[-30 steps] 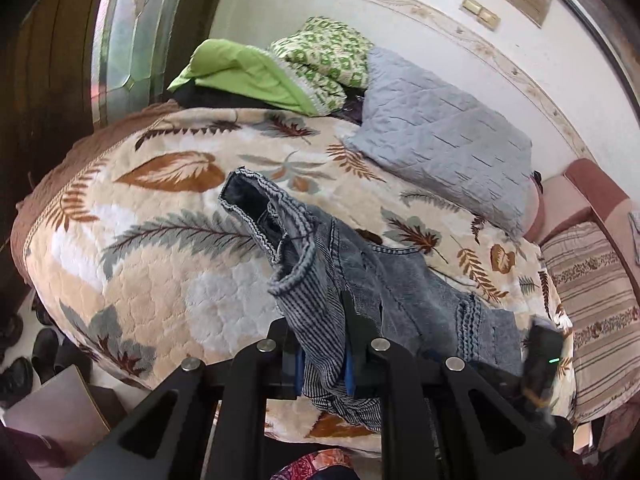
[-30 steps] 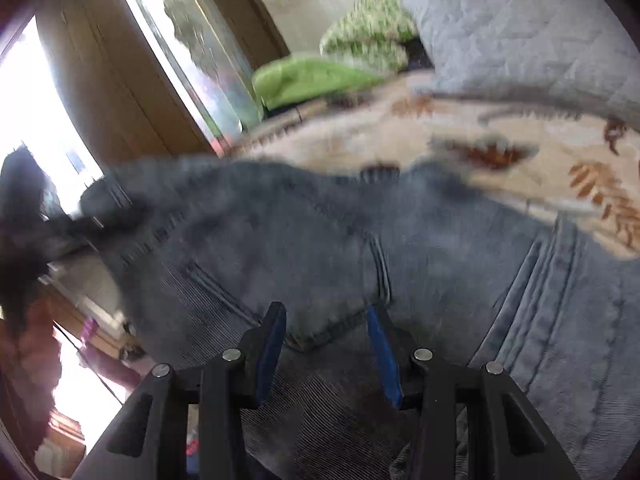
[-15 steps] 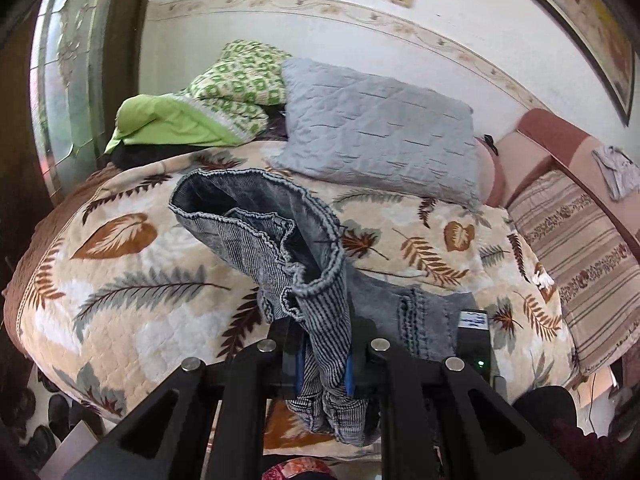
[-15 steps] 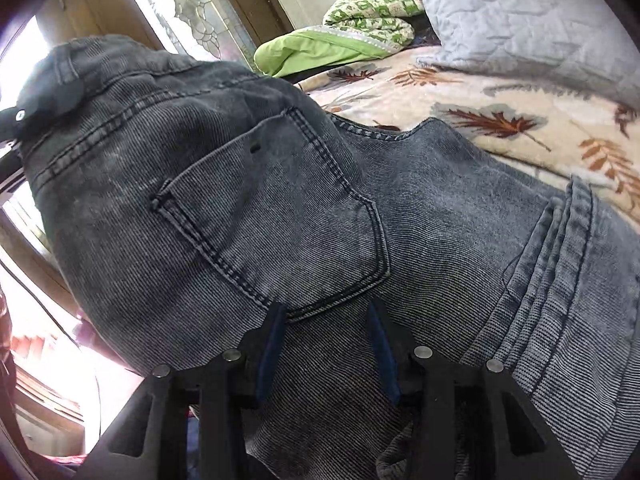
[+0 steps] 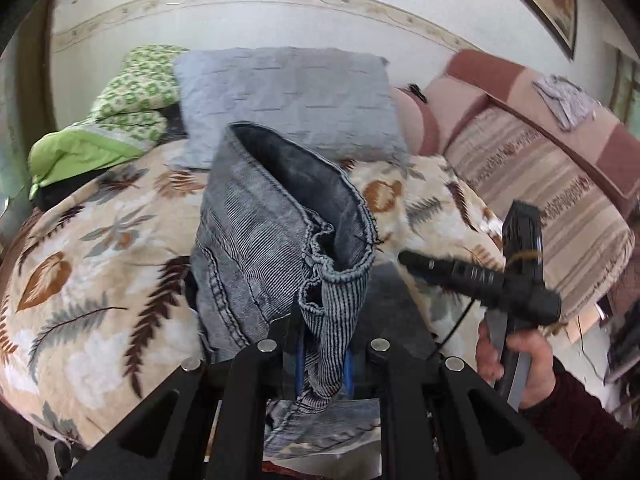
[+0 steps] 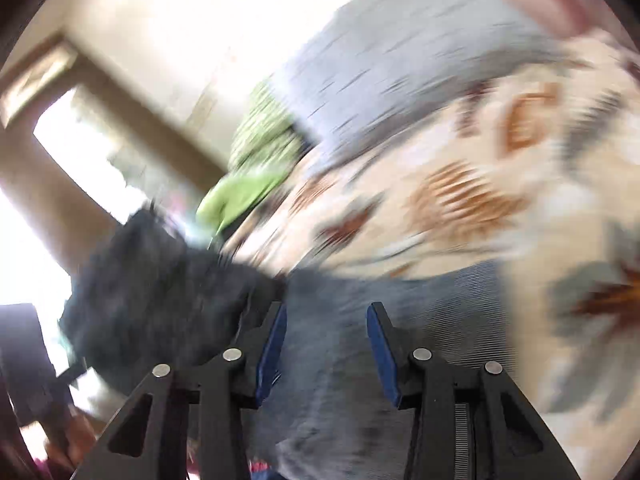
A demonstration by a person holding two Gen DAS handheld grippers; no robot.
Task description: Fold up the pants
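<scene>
Grey denim of the pants (image 5: 280, 248) was clamped between the narrowly closed blue pads (image 5: 299, 364) of the left gripper (image 5: 323, 364), the bunched waistband raised above the leaf-print bedspread (image 5: 92, 280). The right gripper (image 6: 326, 344) stood wide open, gripping nothing, over blurred denim (image 6: 360, 320). Farther back, a grey pillow (image 5: 288, 100) lay beside folded green bedding (image 5: 120, 120).

text: none legible | labels: none | brands: none | numbers: none | right wrist view: blurred, nothing readable
</scene>
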